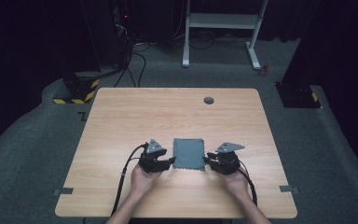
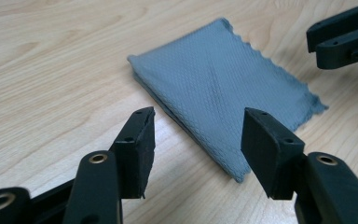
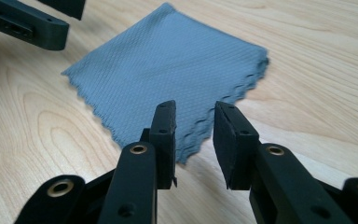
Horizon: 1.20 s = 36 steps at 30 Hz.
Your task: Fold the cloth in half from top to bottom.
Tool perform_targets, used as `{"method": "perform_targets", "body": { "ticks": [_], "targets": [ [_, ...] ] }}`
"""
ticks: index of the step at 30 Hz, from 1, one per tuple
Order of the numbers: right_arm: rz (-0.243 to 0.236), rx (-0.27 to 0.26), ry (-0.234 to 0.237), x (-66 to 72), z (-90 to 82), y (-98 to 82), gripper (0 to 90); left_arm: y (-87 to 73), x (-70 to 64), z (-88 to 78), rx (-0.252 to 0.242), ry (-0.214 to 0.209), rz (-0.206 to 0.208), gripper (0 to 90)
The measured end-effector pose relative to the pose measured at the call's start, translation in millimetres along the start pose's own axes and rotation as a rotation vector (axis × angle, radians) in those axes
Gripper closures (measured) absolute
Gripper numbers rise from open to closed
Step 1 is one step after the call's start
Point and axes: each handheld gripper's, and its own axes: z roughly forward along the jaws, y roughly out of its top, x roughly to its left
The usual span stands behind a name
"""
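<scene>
A folded grey cloth (image 1: 189,153) with zigzag edges lies flat on the wooden table (image 1: 168,112), near its front middle. My left gripper (image 1: 171,161) sits just left of the cloth, jaws pointing at its left edge. In the left gripper view the left gripper (image 2: 198,135) stands open and wide, with the cloth (image 2: 214,88) just past the tips and nothing pressed. My right gripper (image 1: 206,159) is at the cloth's right edge. In the right gripper view the right gripper (image 3: 193,126) holds a narrow gap, and the cloth's (image 3: 168,70) near corner lies under the tips, untouched by the pads.
A round grey grommet (image 1: 208,100) sits near the table's far edge. Small tape strips (image 1: 63,191) mark the front corners. On the floor beyond stand a white frame (image 1: 221,28), cables and a black-and-yellow base (image 1: 77,91). A person's hands hold both grippers from the front edge.
</scene>
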Motion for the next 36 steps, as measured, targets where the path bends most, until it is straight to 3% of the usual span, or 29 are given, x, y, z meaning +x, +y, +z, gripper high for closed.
{"method": "perform_targets", "body": {
  "ticks": [6,11,23,36],
  "targets": [
    [0.004,-0.026,-0.014,-6.7,-12.4,2.4,68.8,0.5,5.2,-10.2,-0.029,0.006,-0.017,44.5],
    [0.039,-0.05,-0.02,-12.4,-20.2,-0.8,68.2,-0.1,9.5,-17.2,-0.055,0.001,-0.04,43.1],
    [0.085,-0.095,-0.046,-22.8,-41.1,-10.8,67.2,-2.0,15.0,-33.3,-0.082,0.009,-0.047,40.4],
    [0.128,-0.134,-0.067,-33.6,-57.5,-21.6,65.6,-18.0,28.7,-55.3,-0.118,0.048,-0.085,38.9]
  ]
}}
